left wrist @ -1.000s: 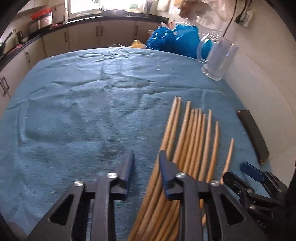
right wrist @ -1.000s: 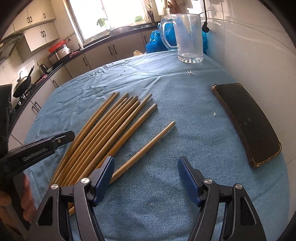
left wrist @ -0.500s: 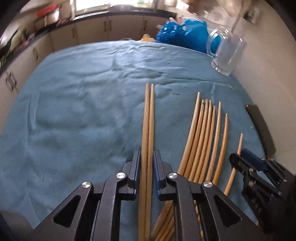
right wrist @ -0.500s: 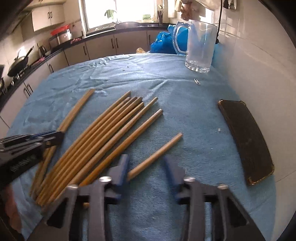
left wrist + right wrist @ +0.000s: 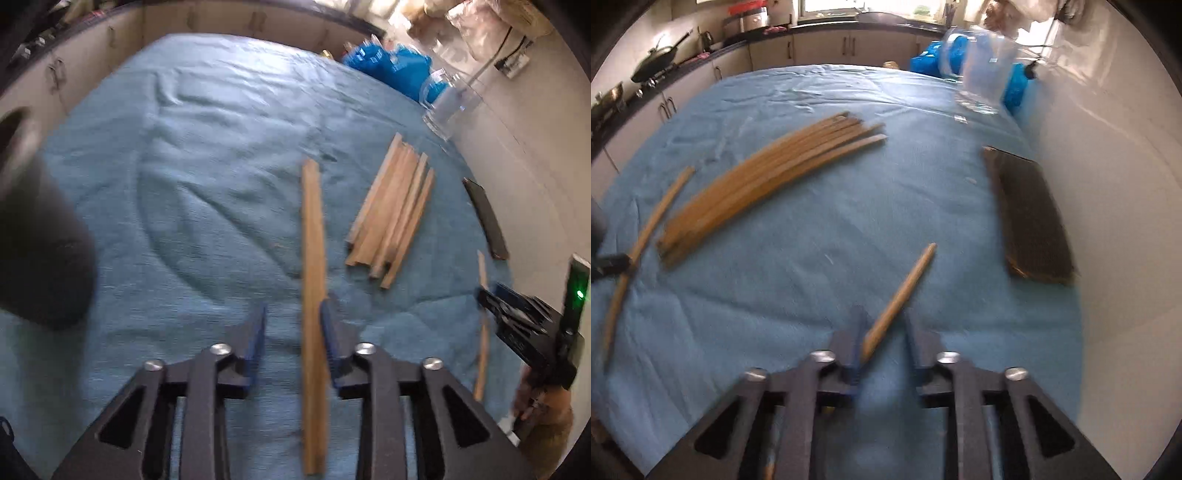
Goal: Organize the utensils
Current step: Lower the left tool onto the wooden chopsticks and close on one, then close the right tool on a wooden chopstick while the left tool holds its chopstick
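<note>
Left gripper (image 5: 291, 325): your jaws stand apart with a chopstick pair (image 5: 313, 295) between them, against the right pad; whether it is gripped, you cannot tell.
Right gripper (image 5: 882, 332): your jaws stand apart around a single chopstick (image 5: 901, 295), which leans on the left pad.
Bundle (image 5: 768, 177): on the cloth (image 5: 849, 221), left of the single chopstick.
Glass mug (image 5: 982, 81): beyond the bundle, by the wall.
Phone (image 5: 1030, 214): right of the bundle.

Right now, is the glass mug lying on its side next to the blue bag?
No. The glass mug stands upright beside the blue bag, not on its side. The right wrist view shows its base flat on the blue cloth.
</note>
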Demonstrator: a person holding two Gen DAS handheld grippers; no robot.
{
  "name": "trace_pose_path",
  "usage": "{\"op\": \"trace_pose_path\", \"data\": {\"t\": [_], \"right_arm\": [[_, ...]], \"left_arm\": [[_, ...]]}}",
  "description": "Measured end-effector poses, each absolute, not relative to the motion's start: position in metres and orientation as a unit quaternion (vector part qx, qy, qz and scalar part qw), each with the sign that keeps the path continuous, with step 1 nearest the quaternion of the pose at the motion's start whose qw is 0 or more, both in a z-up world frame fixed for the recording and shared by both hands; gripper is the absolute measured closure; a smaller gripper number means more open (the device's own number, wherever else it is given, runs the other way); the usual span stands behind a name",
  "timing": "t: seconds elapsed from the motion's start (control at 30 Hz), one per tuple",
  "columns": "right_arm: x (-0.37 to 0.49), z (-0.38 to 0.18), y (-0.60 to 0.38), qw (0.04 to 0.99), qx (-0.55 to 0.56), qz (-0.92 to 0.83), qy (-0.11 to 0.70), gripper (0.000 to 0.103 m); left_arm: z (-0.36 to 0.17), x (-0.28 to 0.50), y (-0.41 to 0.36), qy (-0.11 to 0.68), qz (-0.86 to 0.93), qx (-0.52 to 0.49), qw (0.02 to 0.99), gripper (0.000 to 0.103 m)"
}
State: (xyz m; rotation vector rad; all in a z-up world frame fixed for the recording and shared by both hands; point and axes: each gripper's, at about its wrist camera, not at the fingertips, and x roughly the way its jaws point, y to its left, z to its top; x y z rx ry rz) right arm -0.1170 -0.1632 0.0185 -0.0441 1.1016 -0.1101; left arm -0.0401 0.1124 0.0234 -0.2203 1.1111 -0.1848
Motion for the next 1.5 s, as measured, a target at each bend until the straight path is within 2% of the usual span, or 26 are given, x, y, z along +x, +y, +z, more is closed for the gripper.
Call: {"op": "trace_pose_path", "data": {"t": [0.03, 0.1, 0.27, 0.37, 0.43, 0.47, 0.6, 0.67, 1.07, 1.27, 1.5], "right_arm": [[-0.122, 0.018, -0.167, 0.851, -0.018, -0.059, 0.521, 0.039], [-0.131, 0.018, -0.178, 0.853, 0.011, -0.059, 0.518, 0.038], [-0.142, 0.019, -0.185, 0.857, 0.035, -0.061, 0.511, 0.038], [-0.146, 0.020, -0.184, 0.859, 0.034, -0.062, 0.508, 0.040], [-0.150, 0.021, -0.185, 0.859, 0.034, -0.063, 0.506, 0.043], [-0.149, 0.021, -0.185, 0.859, 0.035, -0.065, 0.506, 0.043], [-0.154, 0.021, -0.190, 0.860, 0.050, -0.068, 0.504, 0.043], [-0.154, 0.020, -0.190, 0.860, 0.053, -0.070, 0.503, 0.043], [-0.154, 0.019, -0.186, 0.860, 0.053, -0.077, 0.502, 0.043], [-0.155, 0.019, -0.186, 0.860, 0.054, -0.075, 0.501, 0.043], [-0.152, 0.019, -0.188, 0.859, 0.054, -0.068, 0.505, 0.044]], "left_arm": [[0.023, -0.042, 0.112, 0.519, -0.077, -0.084, 0.847, 0.072], [0.022, -0.045, 0.109, 0.513, -0.078, -0.061, 0.853, 0.073], [0.026, -0.052, 0.106, 0.507, -0.123, -0.081, 0.849, 0.073], [0.021, -0.047, 0.100, 0.501, -0.113, -0.054, 0.857, 0.077], [0.022, -0.046, 0.100, 0.501, -0.108, -0.059, 0.857, 0.086], [0.023, -0.046, 0.102, 0.500, -0.097, -0.055, 0.859, 0.097], [0.018, -0.044, 0.115, 0.506, -0.092, -0.077, 0.854, 0.098], [0.015, -0.044, 0.119, 0.505, -0.084, -0.077, 0.856, 0.101], [0.029, -0.037, 0.101, 0.484, -0.129, -0.073, 0.863, 0.100], [0.018, -0.016, 0.090, 0.495, -0.124, -0.056, 0.858, 0.100], [0.016, -0.008, 0.102, 0.513, -0.112, -0.084, 0.847, 0.101]]}}
